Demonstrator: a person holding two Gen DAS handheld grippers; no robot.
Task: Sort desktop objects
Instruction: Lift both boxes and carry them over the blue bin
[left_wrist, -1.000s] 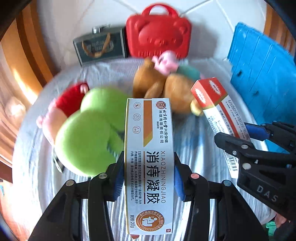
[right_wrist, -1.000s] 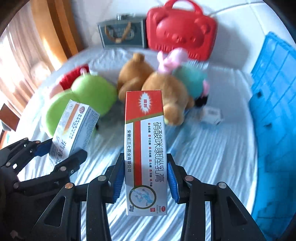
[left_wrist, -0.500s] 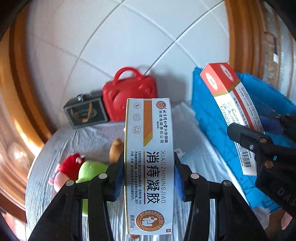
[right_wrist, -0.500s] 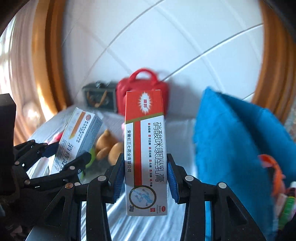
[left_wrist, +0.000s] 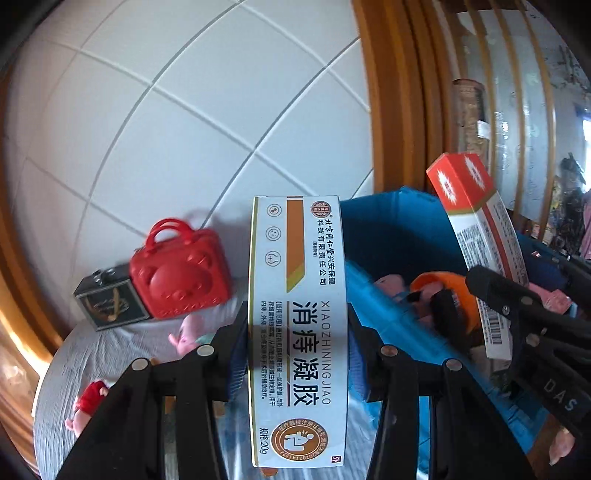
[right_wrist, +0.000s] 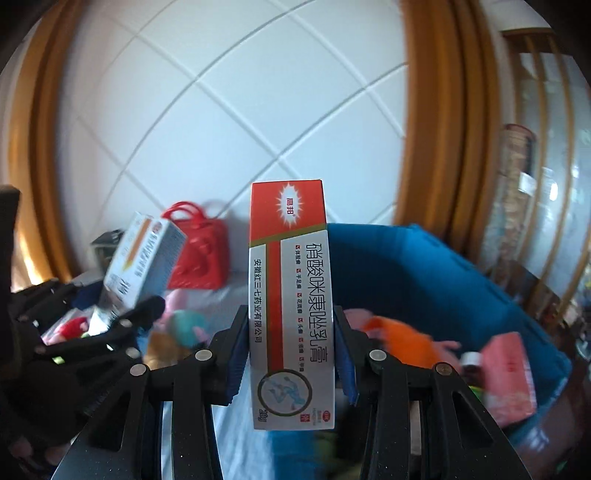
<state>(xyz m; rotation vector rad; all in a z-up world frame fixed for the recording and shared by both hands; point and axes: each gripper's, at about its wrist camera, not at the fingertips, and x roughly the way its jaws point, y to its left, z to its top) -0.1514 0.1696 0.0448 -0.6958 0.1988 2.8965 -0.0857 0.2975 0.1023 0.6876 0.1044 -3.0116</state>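
Note:
My left gripper (left_wrist: 297, 350) is shut on a white and orange medicine box (left_wrist: 298, 332), which stands upright between the blue pads. In the right wrist view my right gripper (right_wrist: 291, 350) is shut on a red and white ointment box (right_wrist: 290, 302), also upright. Each box shows in the other view: the red and white box (left_wrist: 476, 251) at the right, the white and orange box (right_wrist: 142, 262) at the left. Both are raised beside a blue bin (right_wrist: 424, 273), whose open top lies ahead and to the right.
The blue bin (left_wrist: 391, 236) holds an orange toy (right_wrist: 399, 336), a pink box (right_wrist: 509, 373) and other small things. On the grey cloth (left_wrist: 110, 354) lie plush toys (left_wrist: 186, 334), a red bear-shaped case (left_wrist: 181, 277) and a dark small case (left_wrist: 107, 302). A white tiled wall stands behind.
Both grippers have risen off the table with their boxes and swung right toward the blue bin. The plush toys have dropped low in view and the bin's inside has come into sight.

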